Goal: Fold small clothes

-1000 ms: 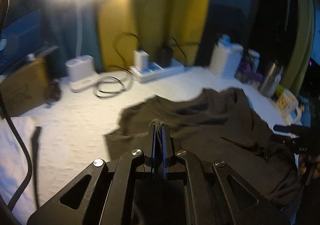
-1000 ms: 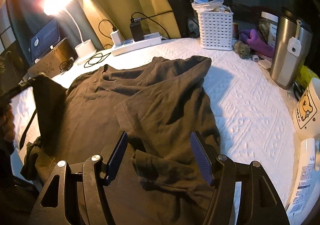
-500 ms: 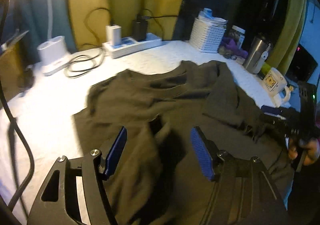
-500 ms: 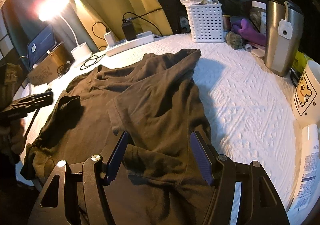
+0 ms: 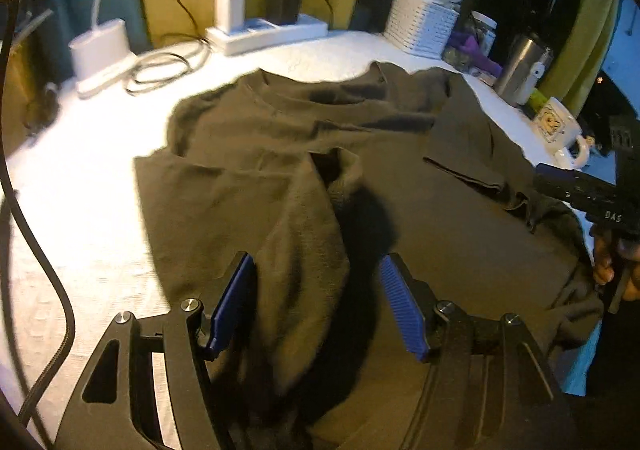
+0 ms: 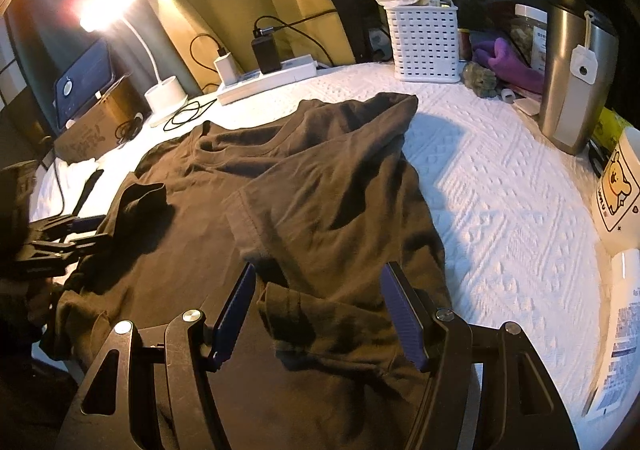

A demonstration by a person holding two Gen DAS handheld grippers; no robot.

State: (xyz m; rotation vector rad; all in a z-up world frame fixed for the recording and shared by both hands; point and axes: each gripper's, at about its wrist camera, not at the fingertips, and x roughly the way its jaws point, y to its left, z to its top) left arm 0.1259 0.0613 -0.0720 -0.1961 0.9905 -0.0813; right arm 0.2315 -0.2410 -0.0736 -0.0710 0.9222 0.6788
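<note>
Left tool [image 5: 316, 302] released over dark shirt [image 5: 304, 178], right tool [image 6: 316, 310] released too, white basket [image 6: 424, 42] stuffed with papers

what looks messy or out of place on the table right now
The dark t-shirt is not lying flat: its right side is flopped over the body in rumpled layers, a sleeve is bunched near the front edge, and its left edge curls up. Nothing looks spilled or damaged.
</note>
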